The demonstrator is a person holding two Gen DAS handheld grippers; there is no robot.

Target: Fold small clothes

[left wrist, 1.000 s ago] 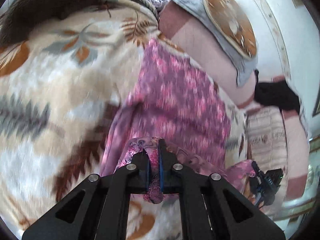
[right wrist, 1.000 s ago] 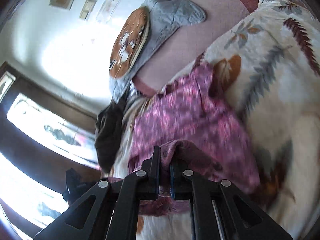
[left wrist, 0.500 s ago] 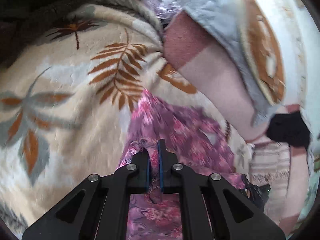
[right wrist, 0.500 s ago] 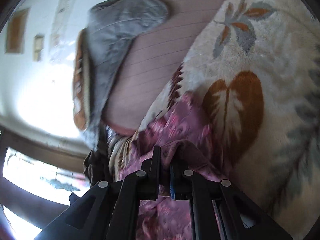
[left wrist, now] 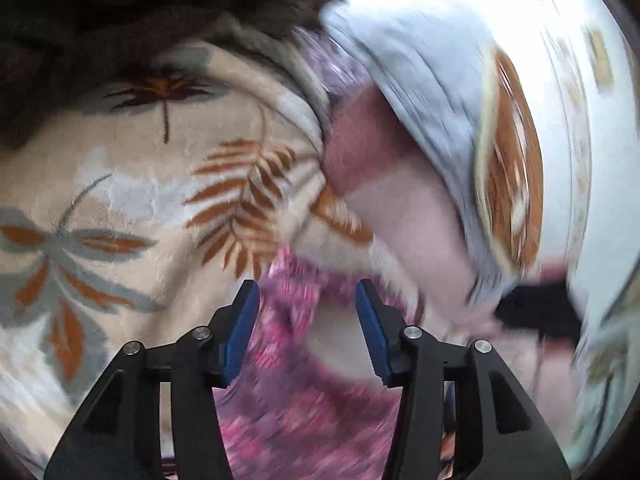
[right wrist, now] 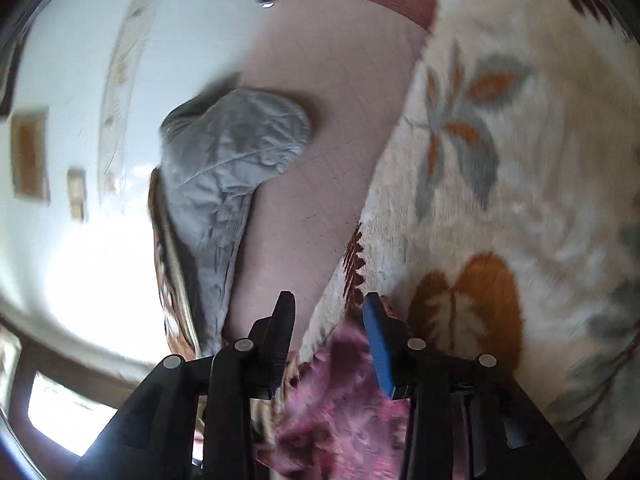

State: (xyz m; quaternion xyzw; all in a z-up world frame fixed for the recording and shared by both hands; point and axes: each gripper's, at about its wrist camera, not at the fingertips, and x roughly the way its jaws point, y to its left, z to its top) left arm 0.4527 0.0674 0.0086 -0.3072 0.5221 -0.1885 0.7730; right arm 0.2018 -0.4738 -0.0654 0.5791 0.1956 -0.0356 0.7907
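Note:
A pink and purple flowered garment (left wrist: 296, 392) lies on a cream blanket with leaf prints (left wrist: 132, 208). My left gripper (left wrist: 307, 300) hovers over the garment's far edge, its jaws opening and the blue pads clear of the cloth, which lies loose below and between them. In the right wrist view the same garment (right wrist: 340, 408) lies under my right gripper (right wrist: 329, 306), whose jaws are also opening; the cloth sits between them without being pinched. The picture is blurred by motion.
A pink sheet (right wrist: 320, 152) covers the bed beyond the blanket's edge. A grey quilted cushion (right wrist: 236, 160) with a brown patterned face (left wrist: 512, 184) leans on the white wall. A dark furry throw (left wrist: 120, 20) lies at the blanket's far side, a black item (left wrist: 536, 316) at right.
Both grippers carried the garment's edge forward over itself toward the pink sheet, then let go: the jaws, shut on cloth in the earlier frames, now stand apart.

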